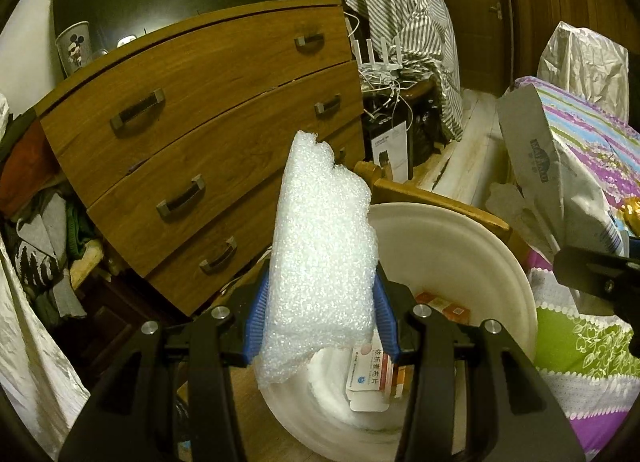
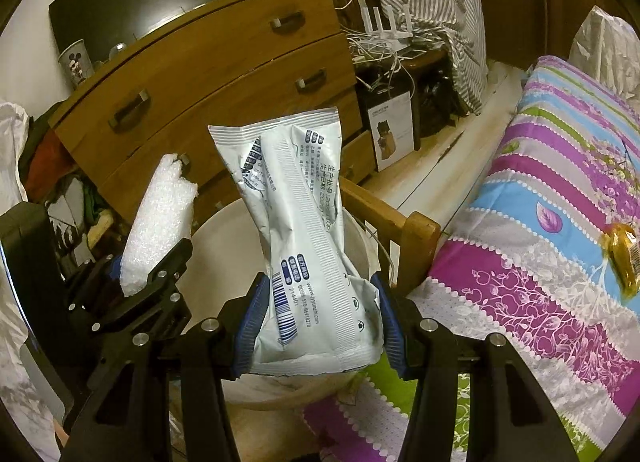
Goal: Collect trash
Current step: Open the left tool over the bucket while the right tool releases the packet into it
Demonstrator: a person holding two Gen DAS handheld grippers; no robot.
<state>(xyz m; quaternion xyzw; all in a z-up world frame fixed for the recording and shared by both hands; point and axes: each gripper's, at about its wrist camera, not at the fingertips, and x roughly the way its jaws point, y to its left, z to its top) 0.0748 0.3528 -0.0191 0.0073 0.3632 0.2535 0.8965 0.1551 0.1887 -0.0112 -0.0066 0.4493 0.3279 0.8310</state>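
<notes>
My left gripper [image 1: 320,322] is shut on a white foam block [image 1: 324,254], its blue pads pressing both sides, held just above the left rim of a white bin [image 1: 472,262]. Small cartons [image 1: 376,374] and white scraps lie inside the bin. My right gripper [image 2: 318,326] is shut on a crumpled silver-white printed pouch [image 2: 304,229], which stands upright over the same white bin [image 2: 224,238]. In the right wrist view the left gripper [image 2: 132,282] with the foam block [image 2: 160,217] sits to the left. The pouch [image 1: 560,181] also shows at the right of the left wrist view.
A wooden chest of drawers [image 1: 208,129] stands behind the bin, with a wooden chair [image 2: 408,229] beside it. A bed with a flowered cover [image 2: 540,221] fills the right side; a gold wrapper [image 2: 624,258] lies on it. Clothes are piled at the left [image 1: 44,229].
</notes>
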